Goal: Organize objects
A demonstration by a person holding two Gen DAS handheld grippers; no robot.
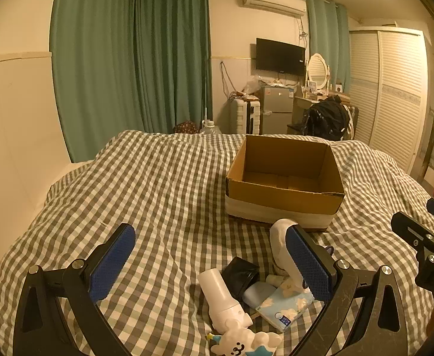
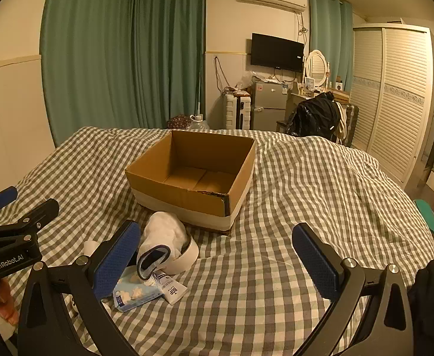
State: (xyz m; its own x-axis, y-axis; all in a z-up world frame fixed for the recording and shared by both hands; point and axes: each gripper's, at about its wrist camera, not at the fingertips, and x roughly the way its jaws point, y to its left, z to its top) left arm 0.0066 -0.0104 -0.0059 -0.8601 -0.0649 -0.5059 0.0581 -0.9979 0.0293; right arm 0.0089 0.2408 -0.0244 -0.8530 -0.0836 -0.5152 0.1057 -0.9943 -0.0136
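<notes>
Both grippers, left (image 1: 211,264) and right (image 2: 217,259), fingers apart, empty. Clutter overlaps between left fingers: bottle (image 1: 217,293) grasp risks snagging pouch (image 1: 240,274).

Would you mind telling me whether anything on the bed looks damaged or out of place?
The cardboard box has a ragged, torn near rim by its right corner and sits empty. The small items lie jumbled in front of it: a tissue pack, a white bottle, a white sock. Both tongs are open and hold nothing.
</notes>
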